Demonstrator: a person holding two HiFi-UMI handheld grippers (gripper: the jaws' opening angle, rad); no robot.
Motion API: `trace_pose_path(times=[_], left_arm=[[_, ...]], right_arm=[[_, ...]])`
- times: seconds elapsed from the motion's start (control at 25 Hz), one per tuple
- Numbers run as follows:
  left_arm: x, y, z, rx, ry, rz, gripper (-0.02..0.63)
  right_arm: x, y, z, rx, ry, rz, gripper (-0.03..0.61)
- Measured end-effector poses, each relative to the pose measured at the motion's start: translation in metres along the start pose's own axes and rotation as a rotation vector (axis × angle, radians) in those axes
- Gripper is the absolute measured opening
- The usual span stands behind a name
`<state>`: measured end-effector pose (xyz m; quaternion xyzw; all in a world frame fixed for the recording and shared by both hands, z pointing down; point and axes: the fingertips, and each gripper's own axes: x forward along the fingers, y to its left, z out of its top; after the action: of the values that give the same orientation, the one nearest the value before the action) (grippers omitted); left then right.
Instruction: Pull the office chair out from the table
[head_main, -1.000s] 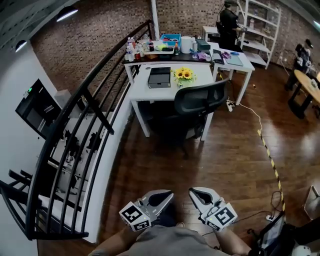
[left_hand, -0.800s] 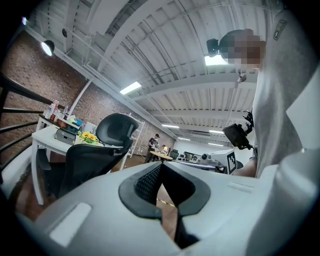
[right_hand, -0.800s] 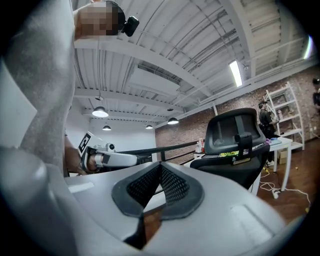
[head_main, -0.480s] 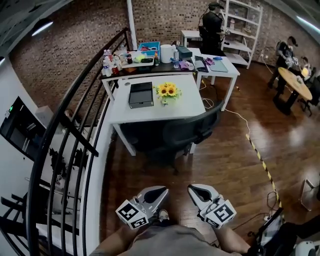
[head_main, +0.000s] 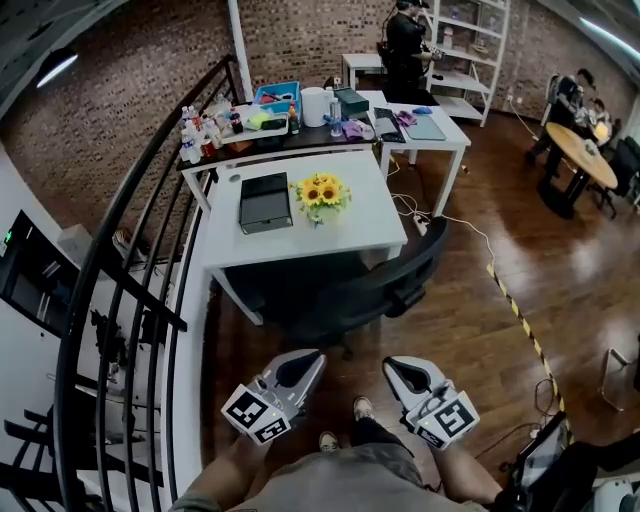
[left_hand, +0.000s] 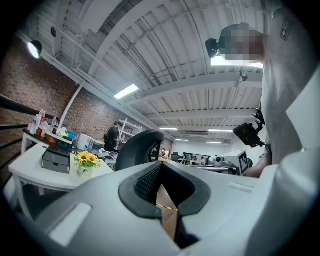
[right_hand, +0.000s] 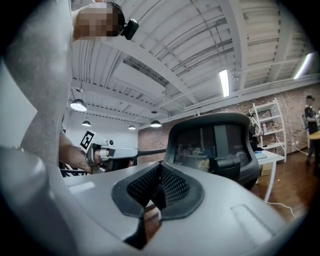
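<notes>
Head view, nearest: a person's two hands are holding the grippers side by side over the wood floor (head_main: 470, 330), just above the person's shoes (head_main: 362, 408).
Left gripper (head_main: 308, 357): it is pointing toward the chair with its jaws pressed together, and it is gripping nothing.
Left gripper view: the left gripper (left_hand: 160, 166) is showing its dark pads (left_hand: 146, 181) meeting at the tips, with only floor showing through the slit lower down.
Right gripper (head_main: 393, 366): it is also pointing toward the chair, jaws together and empty.
Right gripper view: the right gripper (right_hand: 159, 170) is showing its meshed pads (right_hand: 172, 185) touching each other, with the chair's backrest filling the space ahead.
Office chair (head_main: 385, 285): it is sitting pushed in against the near edge of the white table, seat under the top, black backrest angling toward the table's right corner. It is standing well apart from both grippers. It is rising beyond the jaws in the left gripper view (left_hand: 137, 147) and in the right gripper view (right_hand: 215, 145).
White table (head_main: 365, 228): it is carrying a black box (head_main: 265, 202) and a bunch of sunflowers (head_main: 320, 191), the two just beside each other.
Railing (head_main: 130, 250): a black rail is running along the left of the table.
Floor tape (head_main: 515, 305): a yellow-and-black strip is running across the boards to the right of the chair.
Dark table (head_main: 300, 137): it is standing behind the white one, crowded with bottles and a blue tray (head_main: 278, 95).
Farthest: a person (head_main: 405, 40) is standing by white shelves.
</notes>
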<state>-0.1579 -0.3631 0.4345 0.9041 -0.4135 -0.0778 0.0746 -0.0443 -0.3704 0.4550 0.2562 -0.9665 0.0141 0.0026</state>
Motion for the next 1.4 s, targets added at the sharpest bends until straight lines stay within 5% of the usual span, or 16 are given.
trace_pose_path(times=[0.44, 0.72, 0.84, 1.0, 1.16, 1.4], left_arm=[[0.045, 0.074, 0.010, 0.104, 0.054, 0.177, 0.005], [0.066, 0.083, 0.001, 0.134, 0.125, 0.093, 0.235], [0.083, 0.078, -0.010, 0.144, 0.168, 0.024, 0.285], [0.109, 0.072, -0.019, 0.148, 0.188, -0.043, 0.280], [0.123, 0.071, -0.016, 0.124, 0.170, -0.045, 0.118], [0.127, 0.070, -0.013, 0.072, 0.169, -0.052, 0.103]], right_arm=[[0.013, -0.095, 0.009, -0.036, 0.006, -0.051, 0.000], [0.005, -0.149, 0.022, -0.059, -0.011, -0.125, 0.002], [0.002, -0.165, 0.025, -0.068, -0.016, -0.148, 0.020], [0.001, -0.180, 0.029, -0.076, -0.021, -0.158, 0.036], [-0.002, -0.199, 0.027, -0.061, -0.016, -0.171, 0.075], [0.003, -0.239, 0.022, 0.001, -0.015, -0.171, 0.133]])
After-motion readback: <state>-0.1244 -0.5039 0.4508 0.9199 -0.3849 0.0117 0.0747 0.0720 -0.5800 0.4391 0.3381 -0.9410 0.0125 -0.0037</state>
